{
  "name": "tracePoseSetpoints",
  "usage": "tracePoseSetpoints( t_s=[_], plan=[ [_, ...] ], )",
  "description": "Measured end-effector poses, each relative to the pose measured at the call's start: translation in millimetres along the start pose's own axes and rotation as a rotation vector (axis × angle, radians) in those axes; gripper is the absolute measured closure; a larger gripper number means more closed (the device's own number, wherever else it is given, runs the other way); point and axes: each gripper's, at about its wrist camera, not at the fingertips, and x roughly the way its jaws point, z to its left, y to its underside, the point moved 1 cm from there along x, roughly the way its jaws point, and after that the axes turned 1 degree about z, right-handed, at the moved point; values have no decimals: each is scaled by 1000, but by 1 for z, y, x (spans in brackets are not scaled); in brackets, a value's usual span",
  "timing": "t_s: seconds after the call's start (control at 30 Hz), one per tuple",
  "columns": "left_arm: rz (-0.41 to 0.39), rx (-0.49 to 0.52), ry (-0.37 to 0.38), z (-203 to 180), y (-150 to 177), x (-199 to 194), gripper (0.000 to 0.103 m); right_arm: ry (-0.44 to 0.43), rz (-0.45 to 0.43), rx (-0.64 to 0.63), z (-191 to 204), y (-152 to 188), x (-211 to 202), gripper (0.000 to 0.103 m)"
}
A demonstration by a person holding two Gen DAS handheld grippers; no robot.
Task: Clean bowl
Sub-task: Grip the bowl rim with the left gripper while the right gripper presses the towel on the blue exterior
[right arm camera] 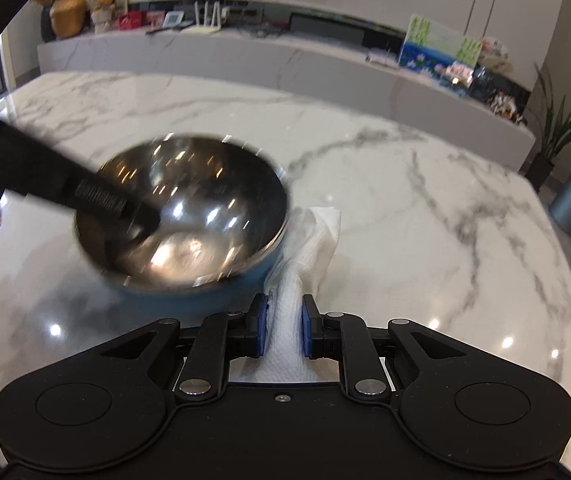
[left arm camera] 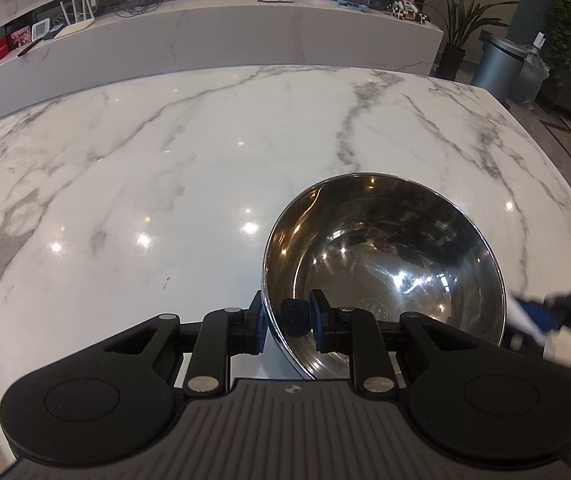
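A steel bowl (left arm camera: 385, 256) with a blue outside (right arm camera: 189, 216) stands on the white marble table (left arm camera: 145, 168). My left gripper (left arm camera: 287, 318) is shut on the bowl's near-left rim, one pad outside and one inside. My right gripper (right arm camera: 284, 330) is shut on a white paper towel (right arm camera: 305, 248), held just to the right of the bowl and outside it. In the left wrist view the right gripper's tip with the towel shows blurred at the right edge (left arm camera: 541, 316). The left gripper's arm (right arm camera: 65, 188) reaches over the bowl in the right wrist view.
A long marble sideboard (left arm camera: 245, 36) with a router, pictures and small items runs behind the table. A potted plant (left arm camera: 457, 28) and a grey bin (left arm camera: 497, 64) stand on the floor at the far right. The table's right edge is near the bowl.
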Motion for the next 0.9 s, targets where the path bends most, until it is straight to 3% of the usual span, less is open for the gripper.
tracePoseSetpoints(
  t_s=[0.77,0.9],
  plan=[
    [6,23,-6,-3,5,-3,82,14,-85,51,-9,-11,-20,87],
    [4,26,-7,-4,5,-3,82,2,-62,35,-5,-7,-15,87]
  ],
)
